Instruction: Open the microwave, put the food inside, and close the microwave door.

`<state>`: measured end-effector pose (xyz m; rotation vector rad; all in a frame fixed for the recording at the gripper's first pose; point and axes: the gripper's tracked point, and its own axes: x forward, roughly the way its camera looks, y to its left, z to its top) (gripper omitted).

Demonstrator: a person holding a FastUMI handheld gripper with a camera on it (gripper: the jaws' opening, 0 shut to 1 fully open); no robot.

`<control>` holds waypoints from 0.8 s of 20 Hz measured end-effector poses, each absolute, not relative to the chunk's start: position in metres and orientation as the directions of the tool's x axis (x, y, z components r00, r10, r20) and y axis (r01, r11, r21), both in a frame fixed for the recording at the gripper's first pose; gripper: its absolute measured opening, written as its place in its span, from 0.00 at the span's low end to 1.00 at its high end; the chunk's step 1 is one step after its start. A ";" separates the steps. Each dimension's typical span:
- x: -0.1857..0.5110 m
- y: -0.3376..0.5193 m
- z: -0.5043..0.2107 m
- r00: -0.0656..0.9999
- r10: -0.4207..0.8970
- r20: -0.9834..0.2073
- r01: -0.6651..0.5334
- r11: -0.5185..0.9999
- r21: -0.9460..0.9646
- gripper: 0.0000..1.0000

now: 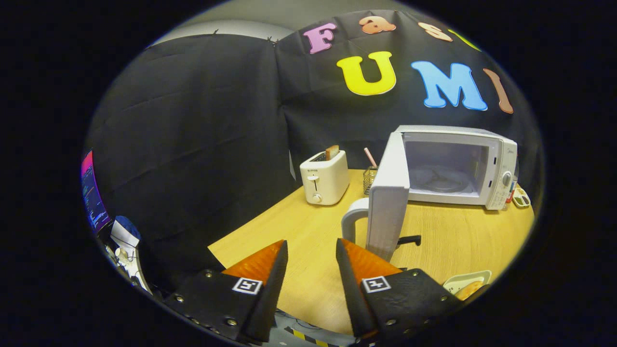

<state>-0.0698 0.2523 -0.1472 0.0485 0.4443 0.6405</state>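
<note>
Two fingers of the gripper (312,250) stand apart with nothing between them, poised over the near edge of the wooden desk (448,246); bare desk shows in the gap. Just ahead of the right finger the microwave door (388,193) is swung wide open, its edge turned toward the fingers, with a pale curved handle (351,219) on its near side; the microwave (455,166) itself sits toward the far right corner of the desk, its cavity exposed and the glass turntable (441,178) visible inside. A plate of food (467,285) lies at the near right edge of the desk, just beside the right finger and outside the microwave. Beyond the fingers, toward the far edge, a white toaster (324,177) holds a slice of toast (331,152); a small wire holder (369,178) stands between toaster and door.
</note>
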 end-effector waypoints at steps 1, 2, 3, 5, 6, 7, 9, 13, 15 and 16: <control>-0.070 0.247 -0.137 0.715 0.592 -0.371 -0.573 0.801 0.174 0.68; -0.069 0.240 -0.126 0.721 0.594 -0.356 -0.575 0.800 0.171 0.80; -0.070 0.232 -0.118 0.730 0.592 -0.341 -0.571 0.803 0.170 0.86; -0.066 0.211 -0.102 0.763 0.567 -0.311 -0.545 0.823 0.163 0.97; -0.062 0.200 -0.096 0.778 0.547 -0.310 -0.525 0.836 0.159 0.96; -0.061 0.189 -0.093 0.792 0.529 -0.305 -0.506 0.848 0.158 0.96; -0.054 0.164 -0.086 0.825 0.484 -0.293 -0.461 0.875 0.147 0.97; -0.043 0.106 -0.091 0.869 0.373 -0.326 -0.360 0.928 0.100 0.97; -0.037 0.081 -0.098 0.882 0.320 -0.346 -0.303 0.947 0.104 0.97; -0.035 0.071 -0.101 0.882 0.304 -0.359 -0.284 0.953 0.110 0.97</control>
